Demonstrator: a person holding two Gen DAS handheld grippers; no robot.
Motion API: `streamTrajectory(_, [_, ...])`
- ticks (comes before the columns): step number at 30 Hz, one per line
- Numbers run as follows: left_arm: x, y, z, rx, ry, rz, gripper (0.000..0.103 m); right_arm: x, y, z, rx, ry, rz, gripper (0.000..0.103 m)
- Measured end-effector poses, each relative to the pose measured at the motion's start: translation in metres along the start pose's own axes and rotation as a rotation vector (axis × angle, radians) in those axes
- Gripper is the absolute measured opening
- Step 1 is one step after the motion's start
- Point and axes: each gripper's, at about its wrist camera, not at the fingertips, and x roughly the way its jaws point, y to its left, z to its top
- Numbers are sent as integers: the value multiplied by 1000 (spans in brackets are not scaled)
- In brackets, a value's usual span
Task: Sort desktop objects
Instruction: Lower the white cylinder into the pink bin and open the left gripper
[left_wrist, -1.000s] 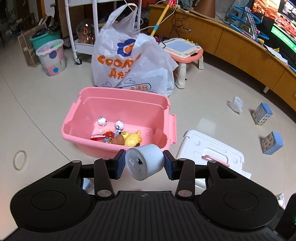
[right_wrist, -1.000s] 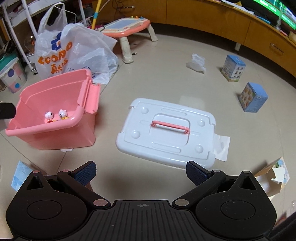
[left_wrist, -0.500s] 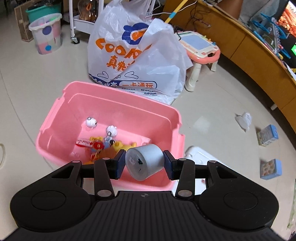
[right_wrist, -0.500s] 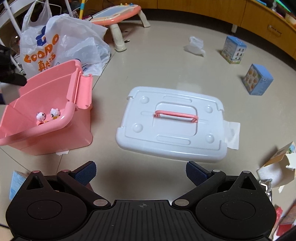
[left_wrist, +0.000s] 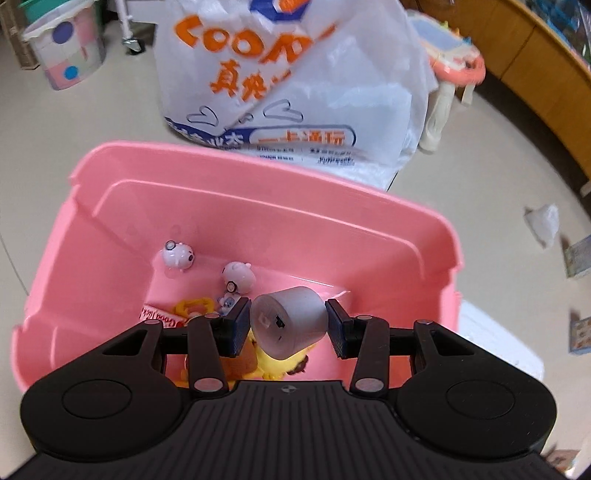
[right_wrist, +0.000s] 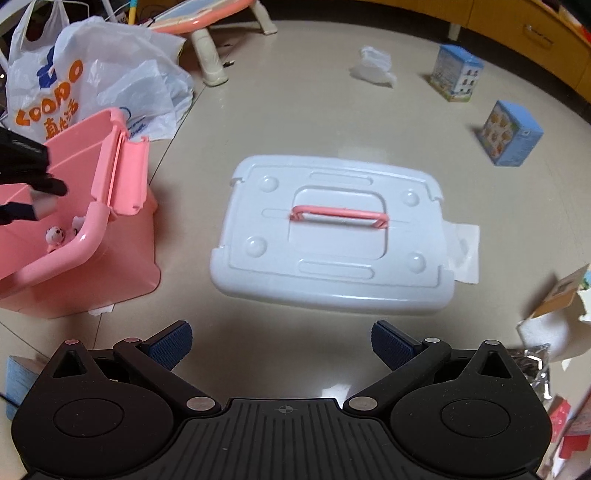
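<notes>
My left gripper (left_wrist: 288, 324) is shut on a pale grey cylinder toy (left_wrist: 290, 321) and holds it over the open pink bin (left_wrist: 258, 206). Small toys lie in the bin: two round animal figures (left_wrist: 179, 255), a yellow toy (left_wrist: 277, 363) and a red packet (left_wrist: 159, 317). My right gripper (right_wrist: 282, 345) is open and empty, low above the floor in front of the white bin lid (right_wrist: 332, 236) with its pink handle (right_wrist: 338, 216). The pink bin (right_wrist: 77, 236) and the left gripper (right_wrist: 29, 177) with the cylinder also show at the left of the right wrist view.
A white printed plastic bag (left_wrist: 288, 85) stands behind the bin, a small pink drawing table (left_wrist: 450, 74) beside it. Blue boxes (right_wrist: 511, 134) and crumpled tissue (right_wrist: 373, 66) lie on the floor to the right. Torn packaging (right_wrist: 554, 306) is at the far right.
My left gripper has carried the cylinder forward from outside the bin's near wall to over its inside. My right gripper has shifted a little toward the lid and stays open.
</notes>
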Motion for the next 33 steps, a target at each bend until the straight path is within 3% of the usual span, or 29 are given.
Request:
streamTrajectory(11, [50,-13,11,111,82,-2,44,27,7,5,36,59,-10,103])
streamTrajectory(33, [93,-4,20,64,220,-10,45,46,23,10,24,98,-20,103])
